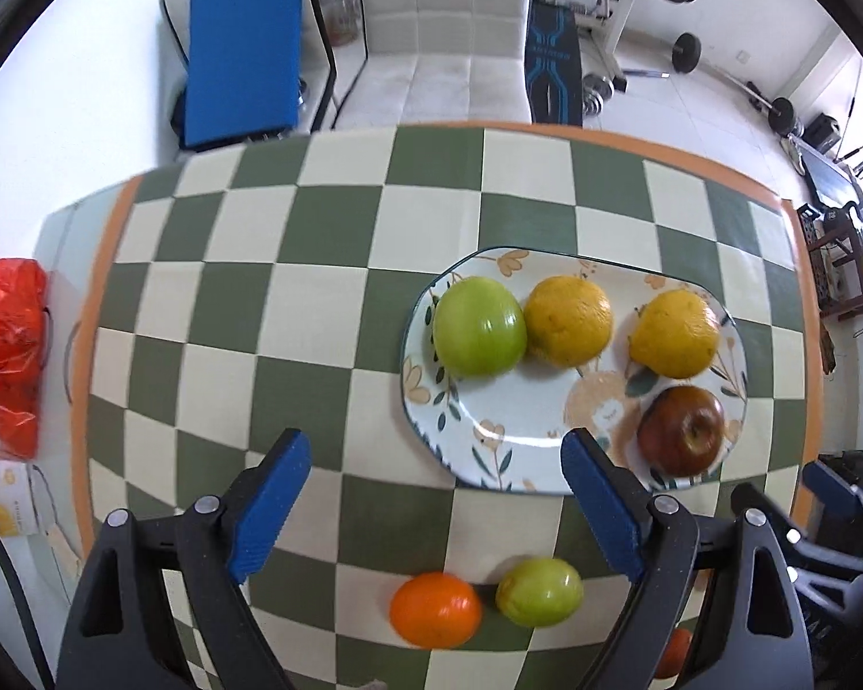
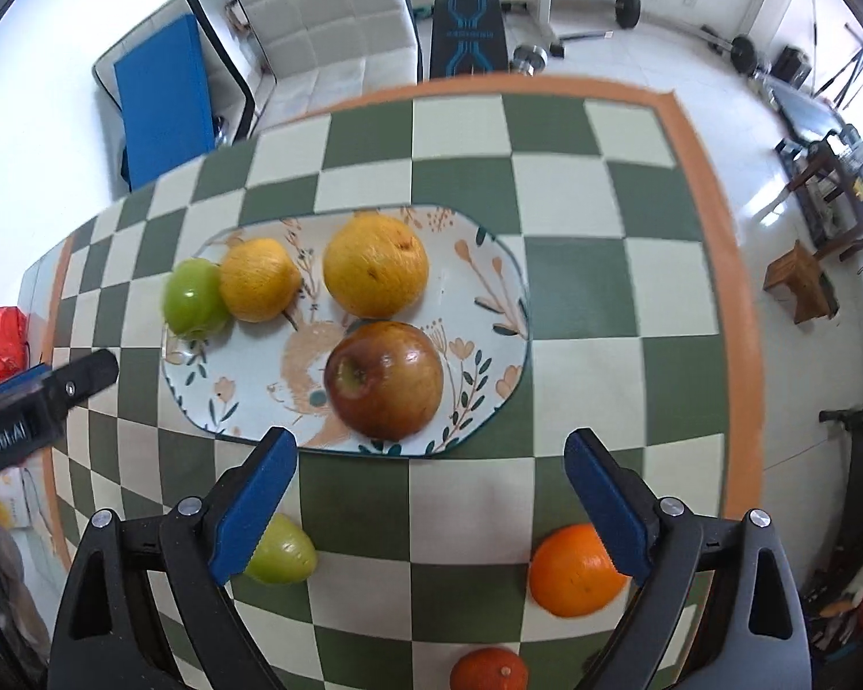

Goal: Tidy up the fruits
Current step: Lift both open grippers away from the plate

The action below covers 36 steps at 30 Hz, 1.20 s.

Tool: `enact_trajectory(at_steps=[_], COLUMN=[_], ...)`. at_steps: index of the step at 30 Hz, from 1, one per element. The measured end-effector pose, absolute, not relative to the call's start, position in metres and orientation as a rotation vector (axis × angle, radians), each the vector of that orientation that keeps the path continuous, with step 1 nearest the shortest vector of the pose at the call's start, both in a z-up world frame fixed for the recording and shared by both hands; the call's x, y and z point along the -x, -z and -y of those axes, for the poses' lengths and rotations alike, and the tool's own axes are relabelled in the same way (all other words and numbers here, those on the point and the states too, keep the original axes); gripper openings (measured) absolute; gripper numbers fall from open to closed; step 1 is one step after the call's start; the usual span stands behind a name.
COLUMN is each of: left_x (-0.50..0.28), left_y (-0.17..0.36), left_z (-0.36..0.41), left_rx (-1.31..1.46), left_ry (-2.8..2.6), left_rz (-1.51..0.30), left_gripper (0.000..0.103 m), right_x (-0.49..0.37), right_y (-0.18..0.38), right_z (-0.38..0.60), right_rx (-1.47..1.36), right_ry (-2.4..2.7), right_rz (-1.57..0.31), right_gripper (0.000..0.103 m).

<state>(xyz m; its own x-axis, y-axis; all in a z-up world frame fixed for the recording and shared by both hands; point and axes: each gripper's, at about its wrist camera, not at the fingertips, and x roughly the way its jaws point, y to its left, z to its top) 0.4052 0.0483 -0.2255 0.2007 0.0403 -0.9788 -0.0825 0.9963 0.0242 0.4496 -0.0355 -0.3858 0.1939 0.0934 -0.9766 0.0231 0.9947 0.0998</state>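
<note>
With both grippers' fingers wide and empty, centre your right gripper (image 2: 426,494) over the orange (image 2: 575,570) lying loose near the worktop's near edge, close gently, then lift it to the plate (image 2: 489,264).

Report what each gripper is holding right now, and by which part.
Nothing is held. The left gripper and the right gripper are both open and empty above the checkered tablecloth.
</note>
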Motion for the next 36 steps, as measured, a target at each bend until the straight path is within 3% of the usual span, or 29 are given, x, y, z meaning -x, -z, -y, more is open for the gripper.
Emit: enact_trajectory(at_steps=[27, 33, 36], left_x=[-0.277, -0.279, -0.290], left_y=[0.078, 0.090, 0.123], left_z=[-0.044, -0.043, -0.050], left_rx=[0.008, -0.006, -0.042], left_ry=[-0.002, -0.036, -0.102], left_rz=[-1.073, -1.092, -1.168], left_gripper=[0.089, 0.089, 0.102], right_x=[-0.324, -0.325, -0.336], right_y=[0.222, 0.243, 0.288], right_z=[0.023, 0.028, 0.027], right_rx=[-0.129, -0.231, -0.322], right_ry=[-0.060, -0.132, -0.181], right_rz=[-1.086, -1.139, -1.246], right_gripper=[0.096, 0.096, 0.096])
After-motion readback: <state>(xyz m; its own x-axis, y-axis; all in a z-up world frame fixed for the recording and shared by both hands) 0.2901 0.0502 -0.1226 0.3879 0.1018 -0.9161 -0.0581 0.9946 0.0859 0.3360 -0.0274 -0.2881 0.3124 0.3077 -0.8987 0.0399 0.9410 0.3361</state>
